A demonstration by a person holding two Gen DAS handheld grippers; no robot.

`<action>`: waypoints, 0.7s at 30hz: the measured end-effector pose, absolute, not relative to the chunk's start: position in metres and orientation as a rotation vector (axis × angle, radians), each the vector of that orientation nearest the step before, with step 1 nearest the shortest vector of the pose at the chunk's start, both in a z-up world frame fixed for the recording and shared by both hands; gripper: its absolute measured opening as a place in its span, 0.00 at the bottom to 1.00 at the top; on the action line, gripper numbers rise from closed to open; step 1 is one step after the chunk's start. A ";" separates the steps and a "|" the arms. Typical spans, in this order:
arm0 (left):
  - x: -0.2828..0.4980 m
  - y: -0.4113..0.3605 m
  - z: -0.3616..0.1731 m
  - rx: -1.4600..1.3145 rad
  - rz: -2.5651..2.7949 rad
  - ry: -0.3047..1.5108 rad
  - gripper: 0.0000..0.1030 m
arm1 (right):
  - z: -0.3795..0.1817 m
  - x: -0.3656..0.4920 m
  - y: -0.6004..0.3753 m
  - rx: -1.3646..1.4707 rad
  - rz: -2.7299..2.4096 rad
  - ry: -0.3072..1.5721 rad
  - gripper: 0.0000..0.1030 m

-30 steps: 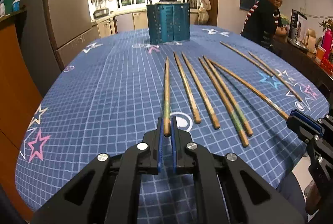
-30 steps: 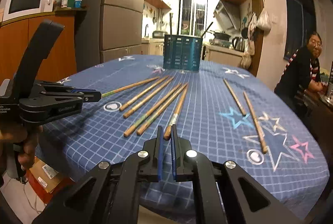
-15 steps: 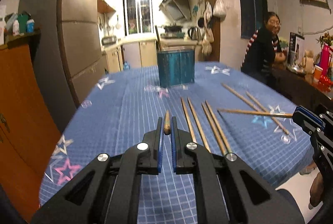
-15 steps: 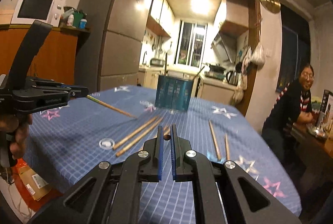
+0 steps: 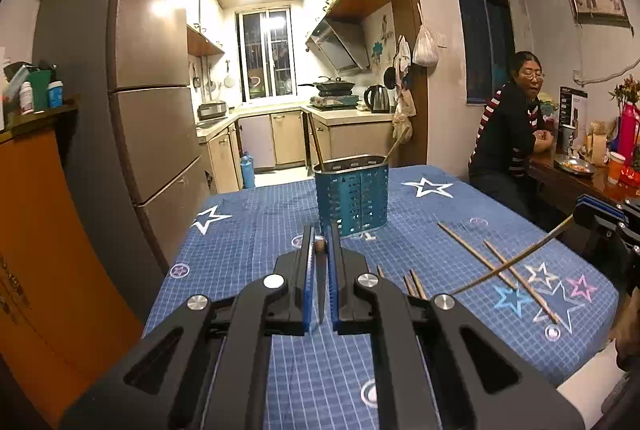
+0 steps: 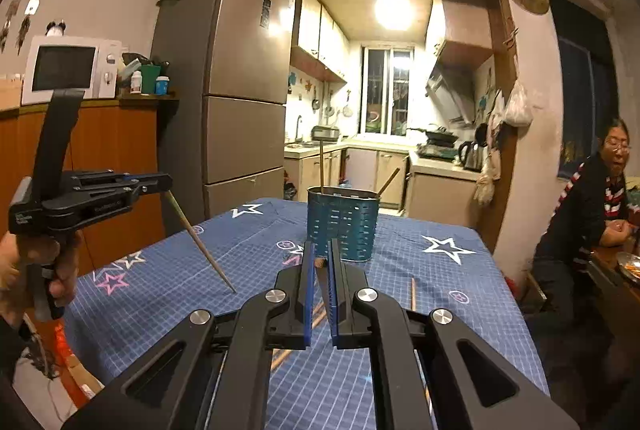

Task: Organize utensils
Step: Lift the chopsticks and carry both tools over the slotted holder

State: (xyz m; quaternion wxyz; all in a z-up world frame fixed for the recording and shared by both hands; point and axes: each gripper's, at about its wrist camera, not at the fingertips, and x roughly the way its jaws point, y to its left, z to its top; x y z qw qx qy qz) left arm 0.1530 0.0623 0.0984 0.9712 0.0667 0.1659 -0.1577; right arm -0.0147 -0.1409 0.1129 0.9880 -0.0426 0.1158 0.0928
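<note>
Left claw (image 5: 319, 250) clamped on chopstick (image 5: 321, 286), butt end up between pads, thin tip hanging toward me — lifted clear for drop into holder. Right claw (image 6: 319, 262) same: pinching own chopstick (image 6: 320, 278), tip slanting down over cloth in left view. Blue perforated utensil holder (image 5: 352, 198) dead ahead on star-print tablecloth (image 5: 248, 246), two chopsticks already standing in it. Loose chopsticks (image 5: 472, 256) lie right of me. More near claw, mostly hidden behind my fingers; count unclear. Holder compartments not visible.
</note>
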 end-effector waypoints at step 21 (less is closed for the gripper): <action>0.256 0.041 0.134 0.099 -0.369 0.390 0.05 | 0.173 0.110 -0.168 0.002 0.297 0.301 0.07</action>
